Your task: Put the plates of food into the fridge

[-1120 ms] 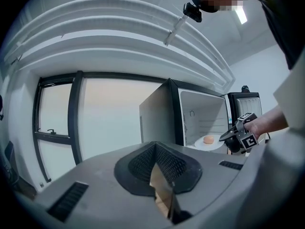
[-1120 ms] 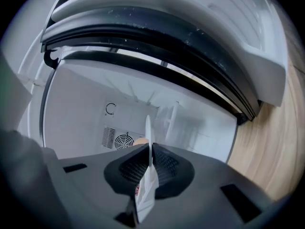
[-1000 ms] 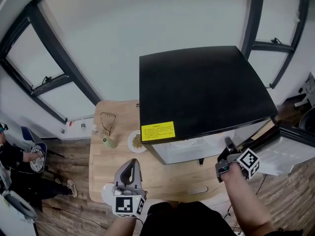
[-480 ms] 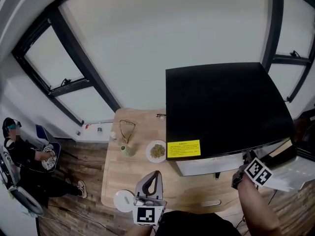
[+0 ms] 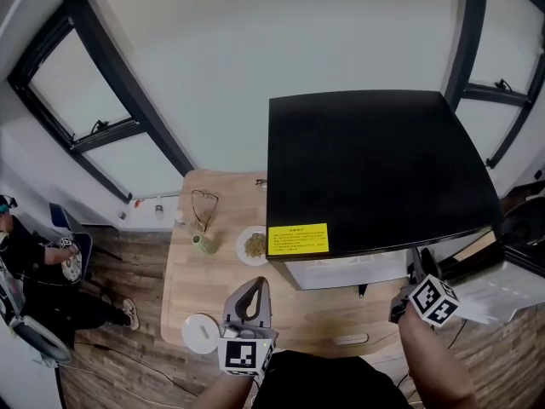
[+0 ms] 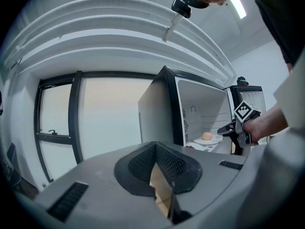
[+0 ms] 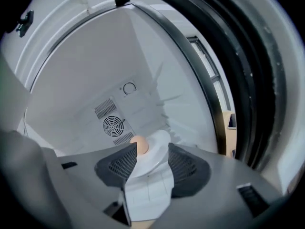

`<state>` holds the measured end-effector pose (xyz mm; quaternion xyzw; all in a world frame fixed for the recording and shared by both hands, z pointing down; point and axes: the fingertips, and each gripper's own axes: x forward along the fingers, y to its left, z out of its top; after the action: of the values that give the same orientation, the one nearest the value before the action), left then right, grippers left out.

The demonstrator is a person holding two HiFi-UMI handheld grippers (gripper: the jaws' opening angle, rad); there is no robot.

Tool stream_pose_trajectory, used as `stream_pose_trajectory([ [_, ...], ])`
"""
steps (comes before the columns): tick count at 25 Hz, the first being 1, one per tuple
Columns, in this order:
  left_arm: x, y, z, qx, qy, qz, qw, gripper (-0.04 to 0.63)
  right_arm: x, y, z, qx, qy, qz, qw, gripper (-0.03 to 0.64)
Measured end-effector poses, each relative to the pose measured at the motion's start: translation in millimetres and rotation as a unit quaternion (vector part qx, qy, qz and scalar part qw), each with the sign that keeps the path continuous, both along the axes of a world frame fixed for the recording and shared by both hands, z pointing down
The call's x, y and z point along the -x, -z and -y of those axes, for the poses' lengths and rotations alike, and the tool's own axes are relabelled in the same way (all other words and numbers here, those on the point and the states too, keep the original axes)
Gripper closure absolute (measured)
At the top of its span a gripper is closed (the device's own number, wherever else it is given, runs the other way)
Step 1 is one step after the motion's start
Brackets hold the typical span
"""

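Right gripper (image 7: 152, 146) fingers have just been opening, now released. The round plate (image 7: 151, 160) lies level just beyond them, unseen in your head view. Left gripper (image 6: 155, 149) fingers are clenched on nothing.

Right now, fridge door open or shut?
Open. The door stands swung out beside the fridge, and the left gripper view looks into its white inside, where a plate sits.

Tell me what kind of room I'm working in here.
Probably a test room or office corner set up as a kitchenette: mini fridge on a wooden table, plank floor, big dark-framed windows.
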<state>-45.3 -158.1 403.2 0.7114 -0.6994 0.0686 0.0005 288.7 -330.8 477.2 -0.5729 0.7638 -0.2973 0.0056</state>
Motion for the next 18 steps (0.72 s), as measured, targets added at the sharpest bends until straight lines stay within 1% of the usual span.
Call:
stream_pose_trajectory([
  [3, 0, -2, 3, 0.003, -0.006, -0.006, 1.0000, 0.591, 11, 1, -21, -0.010, 0.024, -0.010, 1.000, 0.413],
  [5, 0, -4, 3, 0.013, -0.004, -0.014, 0.9998, 0.592, 16, -2, -35, -0.007, 0.040, -0.022, 0.999, 0.414],
  [7, 3, -3, -1, 0.018, 0.001, -0.013, 0.9997, 0.592, 22, -7, -50, -0.005, 0.055, -0.033, 0.998, 0.414],
  [9, 10, 1, -5, 0.011, 0.006, -0.011, 0.9999, 0.592, 32, -9, -61, -0.007, 0.074, -0.040, 0.996, 0.414],
  [11, 17, 6, -10, 0.001, 0.008, -0.016, 0.9998, 0.592, 48, -13, -71, -0.008, 0.097, -0.036, 0.995, 0.414],
  [14, 34, 4, -31, 0.007, 0.022, -0.022, 0.9995, 0.592, 78, -34, -96, 0.013, 0.135, -0.026, 0.990, 0.414],
  [18, 64, 0, -65, 0.023, 0.053, -0.020, 0.9981, 0.592, 118, -53, -118, 0.042, 0.170, -0.017, 0.984, 0.423],
])
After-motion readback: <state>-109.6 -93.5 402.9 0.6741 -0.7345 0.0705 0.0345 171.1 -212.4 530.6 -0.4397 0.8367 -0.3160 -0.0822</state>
